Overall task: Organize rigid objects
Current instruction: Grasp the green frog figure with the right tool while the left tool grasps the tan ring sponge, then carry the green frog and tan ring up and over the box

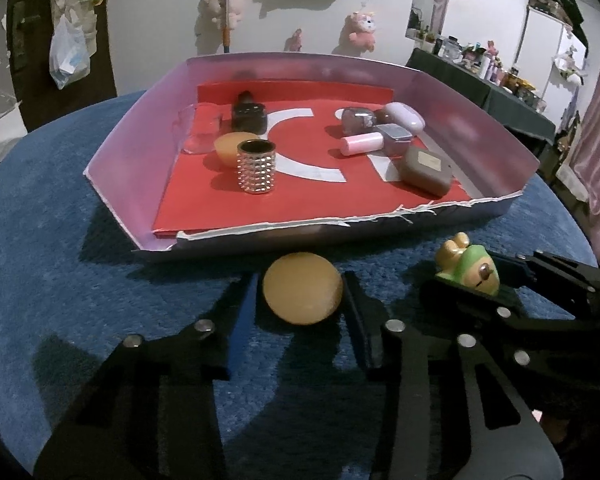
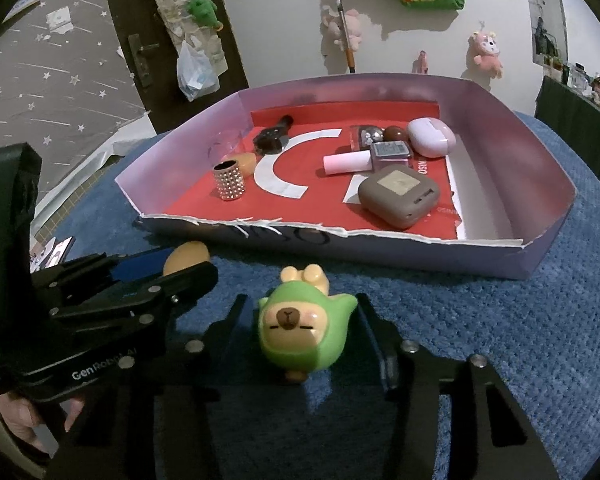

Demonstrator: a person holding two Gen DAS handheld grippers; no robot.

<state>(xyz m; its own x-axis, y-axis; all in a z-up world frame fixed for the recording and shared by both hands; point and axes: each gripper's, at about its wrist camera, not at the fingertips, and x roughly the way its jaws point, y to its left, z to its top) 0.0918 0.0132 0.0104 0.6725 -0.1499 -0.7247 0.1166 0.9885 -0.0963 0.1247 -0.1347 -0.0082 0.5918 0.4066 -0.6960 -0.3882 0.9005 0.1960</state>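
Before the left wrist camera, smooth yellow-orange ball [image 1: 302,294] pinched between left gripper [image 1: 300,300] jaws on blue worktop [image 1: 60,208], just before tray [image 1: 116,160]; from the right wrist, glossy green-hooded animal figurine [image 2: 305,330] clasped by right gripper [image 2: 306,334] jaws.

White wall [image 2: 284,20], dark door [image 2: 140,32]

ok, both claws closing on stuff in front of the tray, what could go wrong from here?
1. The round yellow piece could roll or squirt out of the left claw; its pads meet only curved sides.
2. The green figurine is glossy and rounded, so it may twist in the right claw.
3. Both could clip the tray's torn front wall on the lift.
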